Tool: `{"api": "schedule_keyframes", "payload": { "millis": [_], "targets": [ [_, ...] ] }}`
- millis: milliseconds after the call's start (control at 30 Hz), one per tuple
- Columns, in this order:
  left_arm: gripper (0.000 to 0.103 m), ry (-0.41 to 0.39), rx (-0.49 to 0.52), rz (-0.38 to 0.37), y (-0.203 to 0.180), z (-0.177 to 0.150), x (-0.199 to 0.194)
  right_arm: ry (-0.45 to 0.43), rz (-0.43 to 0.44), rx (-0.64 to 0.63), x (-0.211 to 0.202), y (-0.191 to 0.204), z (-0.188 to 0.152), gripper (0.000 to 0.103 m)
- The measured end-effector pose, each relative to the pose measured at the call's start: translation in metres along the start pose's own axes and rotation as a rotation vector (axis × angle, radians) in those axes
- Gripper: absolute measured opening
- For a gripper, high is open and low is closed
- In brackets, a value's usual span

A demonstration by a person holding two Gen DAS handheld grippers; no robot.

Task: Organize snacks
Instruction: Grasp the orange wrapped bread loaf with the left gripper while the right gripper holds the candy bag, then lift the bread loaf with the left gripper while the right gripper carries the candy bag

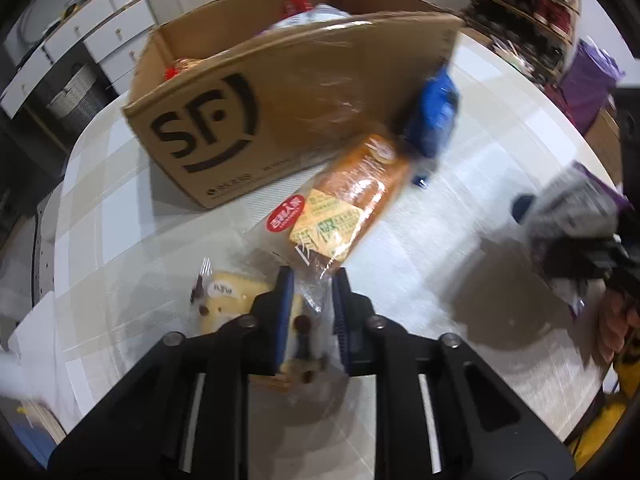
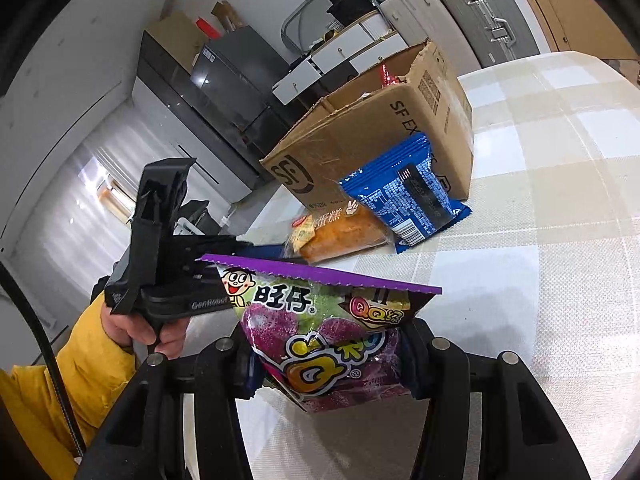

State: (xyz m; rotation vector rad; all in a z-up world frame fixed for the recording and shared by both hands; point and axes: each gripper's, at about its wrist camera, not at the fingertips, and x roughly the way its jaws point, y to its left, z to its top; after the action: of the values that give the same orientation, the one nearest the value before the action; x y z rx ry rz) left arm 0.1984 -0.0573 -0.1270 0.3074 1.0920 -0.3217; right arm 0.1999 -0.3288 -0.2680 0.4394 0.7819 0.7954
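My left gripper [image 1: 313, 284] is shut on the clear end of the orange bread bag [image 1: 352, 196], which lies on the table in front of the SF cardboard box [image 1: 280, 104]. A yellow cake packet [image 1: 232, 300] lies under the left finger. A blue snack packet [image 1: 434, 116] leans on the box's corner. My right gripper [image 2: 326, 356] is shut on a purple gummy candy bag [image 2: 320, 332], held above the table. The bread bag [image 2: 340, 232], blue packet [image 2: 404, 196] and box [image 2: 368, 128] also show in the right wrist view. The box holds several snacks.
The table has a checked cloth [image 1: 480, 184]. The left hand-held gripper [image 2: 168, 280] and a yellow sleeve [image 2: 80, 360] show at left in the right wrist view. Cabinets [image 1: 100, 36] and shelves [image 1: 532, 4] stand beyond the table, suitcases [image 2: 460, 8] behind the box.
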Motion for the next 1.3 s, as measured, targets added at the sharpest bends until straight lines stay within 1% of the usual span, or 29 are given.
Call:
{"api": "schedule_keyframes", "payload": {
  "millis": [67, 133, 233, 267, 333, 367, 400, 433, 500, 567, 633, 700, 767, 833, 867, 933, 967, 1033, 1100, 1167, 1300],
  "targets": [
    [0.013, 0.004, 0.018, -0.026, -0.006, -0.001, -0.004, -0.003, -0.002, 0.003, 0.000, -0.001, 0.000, 0.053],
    [0.013, 0.002, 0.030, -0.030, -0.009, -0.001, -0.007, -0.005, 0.002, 0.008, 0.000, -0.001, 0.000, 0.053],
    [0.014, -0.008, 0.042, 0.002, -0.013, 0.003, -0.012, -0.012, 0.005, 0.020, -0.002, -0.004, -0.001, 0.053],
    [0.015, -0.010, 0.040, 0.035, -0.012, 0.005, -0.014, -0.015, 0.007, 0.024, -0.003, -0.005, -0.001, 0.053],
    [0.019, -0.017, 0.036, 0.055, -0.014, 0.006, -0.021, -0.023, 0.012, 0.034, -0.005, -0.008, -0.001, 0.053],
    [0.031, -0.017, 0.033, 0.063, -0.012, 0.008, -0.024, -0.026, 0.016, 0.040, -0.006, -0.009, -0.002, 0.053],
    [0.048, -0.019, 0.033, 0.070, -0.013, 0.008, -0.027, -0.028, 0.017, 0.044, -0.006, -0.010, -0.002, 0.053],
    [0.054, -0.023, 0.034, 0.074, -0.012, 0.010, -0.029, -0.029, 0.020, 0.048, -0.006, -0.011, -0.002, 0.053],
    [0.074, -0.041, 0.043, 0.073, -0.013, 0.016, -0.036, -0.031, 0.023, 0.052, -0.007, -0.010, -0.003, 0.053],
    [0.079, -0.059, 0.076, 0.067, -0.020, 0.021, -0.041, -0.032, 0.025, 0.053, -0.008, -0.010, -0.003, 0.053],
    [0.079, -0.060, 0.113, 0.068, -0.030, 0.027, -0.041, -0.032, 0.031, 0.056, -0.008, -0.011, -0.003, 0.053],
    [0.079, -0.050, 0.160, 0.054, -0.042, 0.037, -0.032, -0.035, 0.033, 0.060, -0.008, -0.012, -0.002, 0.053],
    [0.078, -0.037, 0.196, 0.045, -0.046, 0.043, -0.025, -0.038, 0.036, 0.064, -0.009, -0.013, -0.003, 0.053],
    [0.068, -0.018, 0.220, 0.012, -0.047, 0.048, -0.015, -0.041, 0.038, 0.070, -0.010, -0.014, -0.003, 0.053],
    [0.064, 0.001, 0.221, 0.013, -0.045, 0.052, -0.008, -0.041, 0.041, 0.073, -0.010, -0.014, -0.002, 0.053],
    [0.049, 0.021, 0.217, 0.029, -0.034, 0.056, 0.003, -0.043, 0.042, 0.079, -0.010, -0.015, -0.002, 0.053],
    [0.045, 0.037, 0.213, 0.012, -0.031, 0.056, 0.007, -0.044, 0.044, 0.082, -0.010, -0.016, -0.001, 0.053],
    [0.043, 0.031, 0.204, -0.004, -0.026, 0.055, 0.006, -0.046, 0.046, 0.086, -0.011, -0.017, -0.002, 0.053],
    [0.038, 0.033, 0.199, -0.014, -0.023, 0.052, 0.000, -0.045, 0.049, 0.090, -0.010, -0.017, -0.002, 0.053],
    [0.036, 0.033, 0.201, -0.025, -0.021, 0.047, -0.006, -0.045, 0.048, 0.090, -0.010, -0.017, -0.002, 0.053],
    [0.034, 0.024, 0.200, -0.016, -0.027, 0.030, -0.017, -0.049, 0.046, 0.091, -0.010, -0.018, -0.002, 0.053]
  ]
}}
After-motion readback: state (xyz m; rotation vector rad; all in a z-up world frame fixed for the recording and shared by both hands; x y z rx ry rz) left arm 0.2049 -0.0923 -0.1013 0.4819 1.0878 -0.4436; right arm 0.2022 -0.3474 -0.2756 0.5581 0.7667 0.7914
